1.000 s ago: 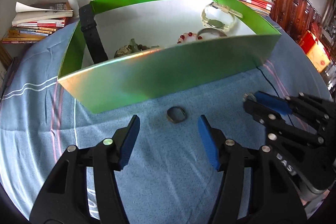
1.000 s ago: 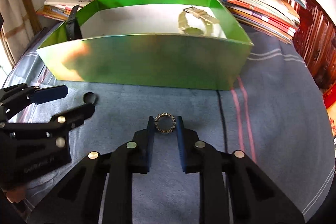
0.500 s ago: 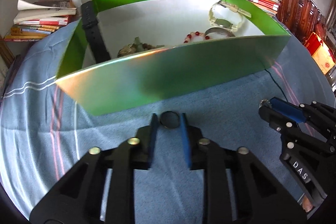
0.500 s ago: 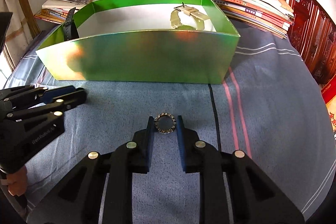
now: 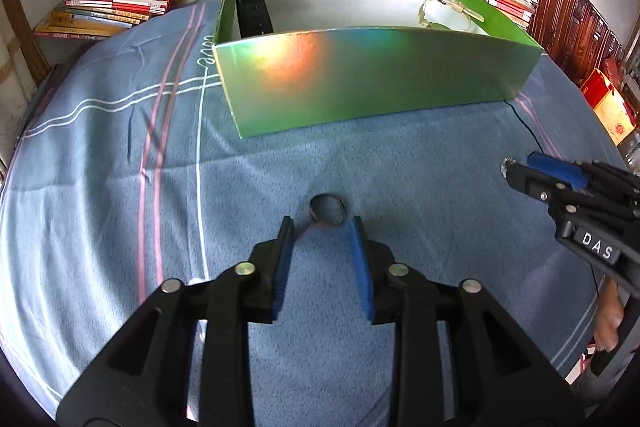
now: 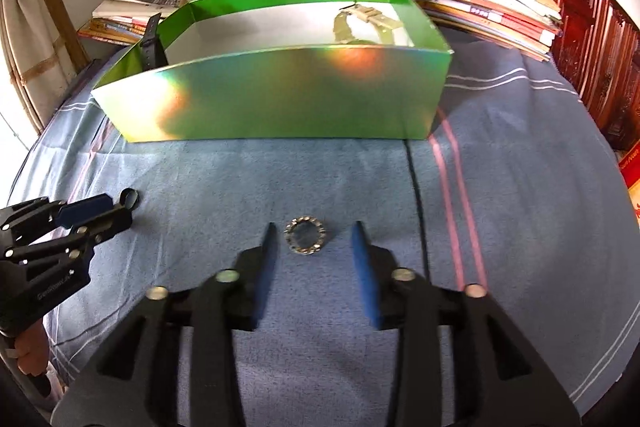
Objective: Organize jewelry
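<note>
Left wrist view: the blue striped cloth (image 5: 120,187) covered the whole work surface. On it stood the green box (image 5: 376,79), open-topped, well beyond both of my claws. A black strap (image 5: 252,3) leaned over its left wall, and a pale watch (image 5: 444,13) lay inside near the right end. Stacks of books (image 5: 116,7) sat behind the box on the left.

My left gripper (image 5: 322,227) pointed down at the cloth, jaws partly apart and just opened wider. The plain dark ring (image 5: 328,210) lay on the cloth just ahead of the fingertips, at the mouth of the gap. The pads were not pressing it.

Right wrist view: my right gripper (image 6: 314,235) also had its jaws parted, just opened. The studded ring (image 6: 305,235) lay flat on the cloth between the tips, closer to the left pad, clear space on both sides. Neither ring was in the box; both rested on the cloth in front of its near wall, well apart from each other.

A person's fingers (image 6: 28,351) showed at the lower left edge, wrapped on the left gripper's handle.
</note>
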`<state>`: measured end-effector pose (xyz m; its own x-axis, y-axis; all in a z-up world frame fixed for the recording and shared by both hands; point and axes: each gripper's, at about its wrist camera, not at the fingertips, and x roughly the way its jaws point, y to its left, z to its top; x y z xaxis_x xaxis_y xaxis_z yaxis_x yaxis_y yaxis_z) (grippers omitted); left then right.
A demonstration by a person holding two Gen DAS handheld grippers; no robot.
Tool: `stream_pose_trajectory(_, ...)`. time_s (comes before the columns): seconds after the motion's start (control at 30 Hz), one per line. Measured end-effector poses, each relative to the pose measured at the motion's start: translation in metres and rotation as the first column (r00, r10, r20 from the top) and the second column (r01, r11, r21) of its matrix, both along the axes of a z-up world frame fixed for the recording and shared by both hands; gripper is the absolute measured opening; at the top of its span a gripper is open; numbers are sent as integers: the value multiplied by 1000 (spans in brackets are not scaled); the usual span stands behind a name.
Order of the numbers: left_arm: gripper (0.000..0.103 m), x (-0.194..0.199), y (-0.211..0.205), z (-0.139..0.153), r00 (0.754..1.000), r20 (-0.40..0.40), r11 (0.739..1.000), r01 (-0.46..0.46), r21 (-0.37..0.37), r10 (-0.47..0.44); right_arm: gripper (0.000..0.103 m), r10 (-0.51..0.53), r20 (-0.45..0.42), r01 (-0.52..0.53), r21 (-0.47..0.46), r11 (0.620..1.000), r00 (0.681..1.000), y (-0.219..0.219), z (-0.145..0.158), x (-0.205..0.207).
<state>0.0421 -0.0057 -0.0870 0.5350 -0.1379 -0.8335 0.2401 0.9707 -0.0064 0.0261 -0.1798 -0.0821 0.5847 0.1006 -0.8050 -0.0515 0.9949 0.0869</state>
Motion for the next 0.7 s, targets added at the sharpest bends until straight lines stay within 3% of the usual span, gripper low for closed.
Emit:
stream_pose_trajectory(0.33,41,3,-10,-2,1000,22,1000,-9,27,8,43,-8,1,8,-33,999,1000,3,-5,1)
stream_pose_trajectory(0.7,61,6,-9,-4,999,26,999,-31,35,30,43,22,1,-22,-33,999,1000,14,-6,0)
